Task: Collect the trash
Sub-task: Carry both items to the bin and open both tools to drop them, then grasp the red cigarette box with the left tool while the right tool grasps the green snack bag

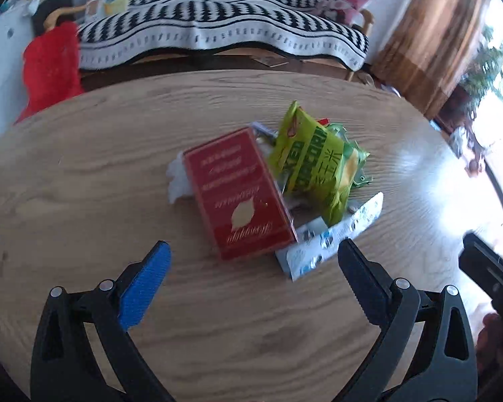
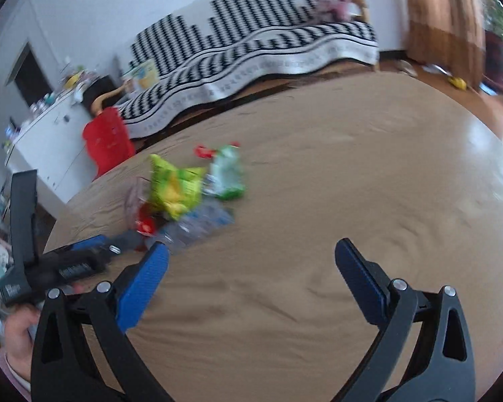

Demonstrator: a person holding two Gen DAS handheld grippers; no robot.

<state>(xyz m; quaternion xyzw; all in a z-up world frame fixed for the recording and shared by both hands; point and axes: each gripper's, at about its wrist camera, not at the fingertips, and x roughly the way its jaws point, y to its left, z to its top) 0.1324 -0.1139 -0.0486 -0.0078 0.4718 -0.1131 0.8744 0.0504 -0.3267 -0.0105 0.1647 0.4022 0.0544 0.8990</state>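
Trash lies heaped on the wooden bench point(image 1: 84, 174): red box point(image 1: 239, 194), green snack bag point(image 1: 313, 164), blister pack point(image 1: 332, 234). Left hand-held gripper point(image 1: 253, 263) and right hand-held gripper point(image 2: 251, 261) both gape, empty.

Left tool point(image 1: 253, 258) jaws spread wide, empty; right tool point(image 2: 251, 256) likewise spread wide, empty

from your right wrist the whole trash pile is smeared by motion: the green snack bag point(image 2: 174, 189) and the plastic sheet point(image 2: 198, 224) show no readable print. from your left wrist the red box point(image 1: 239, 191) hides most of the white tissue point(image 1: 177, 181) behind it, and the green snack bag covers the far end of the pill strip point(image 1: 332, 234). the print on the box is too small to read. your right gripper is cut off at the frame's right edge.
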